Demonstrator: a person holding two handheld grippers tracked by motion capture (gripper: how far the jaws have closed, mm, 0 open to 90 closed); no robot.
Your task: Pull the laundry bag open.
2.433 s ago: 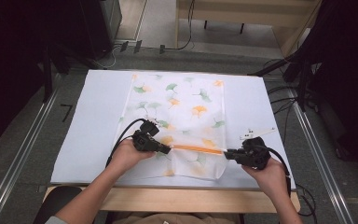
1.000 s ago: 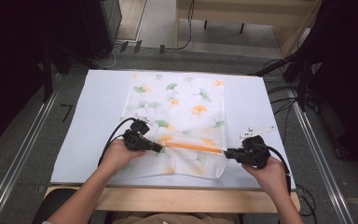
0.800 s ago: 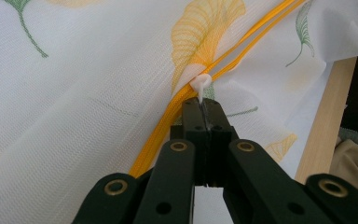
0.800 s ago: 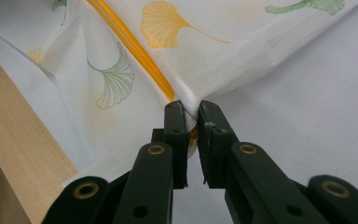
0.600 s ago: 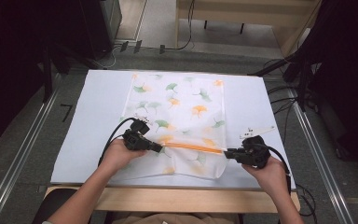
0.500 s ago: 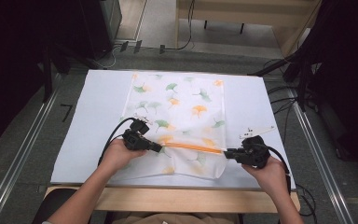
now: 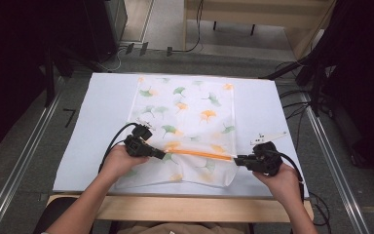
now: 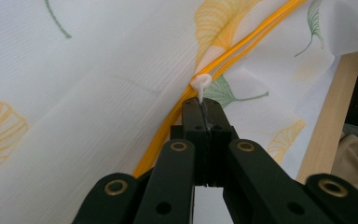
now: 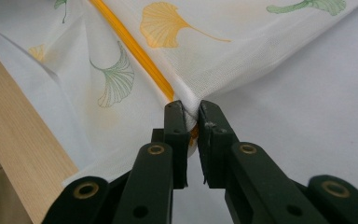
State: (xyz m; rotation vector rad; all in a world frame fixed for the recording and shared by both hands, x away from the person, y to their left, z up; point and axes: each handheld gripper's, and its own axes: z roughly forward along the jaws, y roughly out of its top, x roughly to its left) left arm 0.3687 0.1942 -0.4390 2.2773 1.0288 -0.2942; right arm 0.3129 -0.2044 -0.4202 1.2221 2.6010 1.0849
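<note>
The leaf-print cloth (image 7: 187, 117) lies spread on the white table cover (image 7: 97, 117), and both grippers hold it along its orange zip strip (image 7: 199, 154). The left gripper (image 7: 161, 155) has its jaws pressed fully together on a small white pull tab (image 8: 200, 84) at the left end of the strip; in the left gripper view the tab curls up just above the jaw tips, with the orange strip running away behind it towards the upper right. The right gripper (image 7: 237, 159) has its jaws drawn in narrow, pinching a gathered fold of the cloth at the right end of the strip; in the right gripper view the fabric bunches between the jaw tips and the orange strip (image 9: 130, 49) leads off to the upper left. Between the two grippers the strip looks straight and taut. The part of the cloth on the person's side of the strip reaches nearly to the wooden table edge (image 7: 185, 207). Beyond the strip the cloth lies flat on the white cover, printed with green and orange ginkgo leaves. A small white tag (image 7: 269, 137) lies on the cover just beyond the right gripper, beside the cloth.
</note>
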